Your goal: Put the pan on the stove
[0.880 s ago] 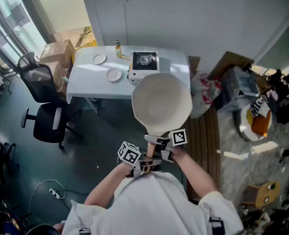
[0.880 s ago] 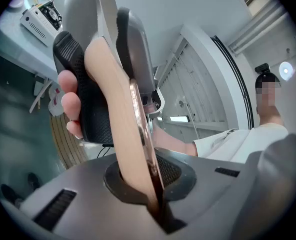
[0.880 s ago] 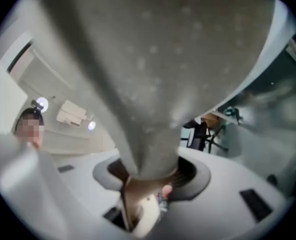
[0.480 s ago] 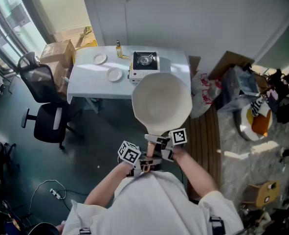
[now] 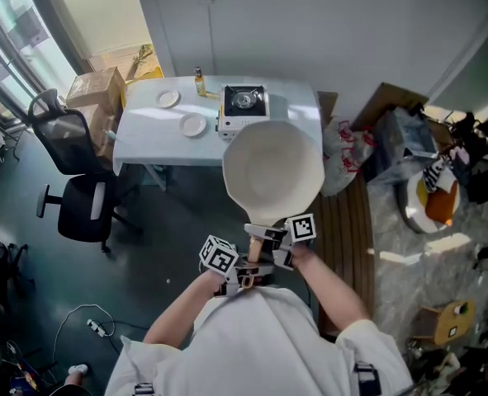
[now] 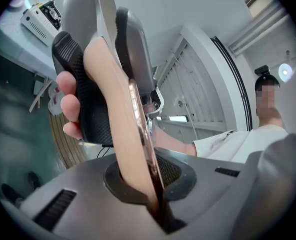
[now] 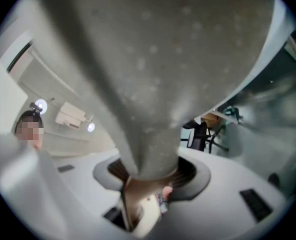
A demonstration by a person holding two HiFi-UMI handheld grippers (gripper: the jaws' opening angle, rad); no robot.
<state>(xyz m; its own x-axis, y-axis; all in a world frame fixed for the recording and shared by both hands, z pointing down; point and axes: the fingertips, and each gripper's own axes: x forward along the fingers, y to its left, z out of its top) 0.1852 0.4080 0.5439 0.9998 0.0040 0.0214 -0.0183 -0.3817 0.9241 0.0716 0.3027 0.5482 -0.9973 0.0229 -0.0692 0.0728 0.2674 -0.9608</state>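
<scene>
The pan (image 5: 272,172), pale inside, hangs in mid-air in front of the person, short of the table. Both grippers hold its wooden handle (image 5: 257,244). My left gripper (image 5: 245,267) is shut on the handle's near end (image 6: 112,84). My right gripper (image 5: 270,239) is shut on the handle close to the bowl. In the right gripper view the pan's grey speckled underside (image 7: 163,59) fills the picture above my right gripper (image 7: 146,186). The stove (image 5: 244,103), a single-burner camping model, sits on the white table (image 5: 144,143) beyond the pan, and shows at the top left of the left gripper view (image 6: 40,19).
Two small plates (image 5: 192,125) (image 5: 168,100) and a bottle (image 5: 199,82) lie on the table left of the stove. A black office chair (image 5: 78,180) stands left of the table. Cardboard boxes (image 5: 95,89) and bags (image 5: 409,147) crowd both sides of the room.
</scene>
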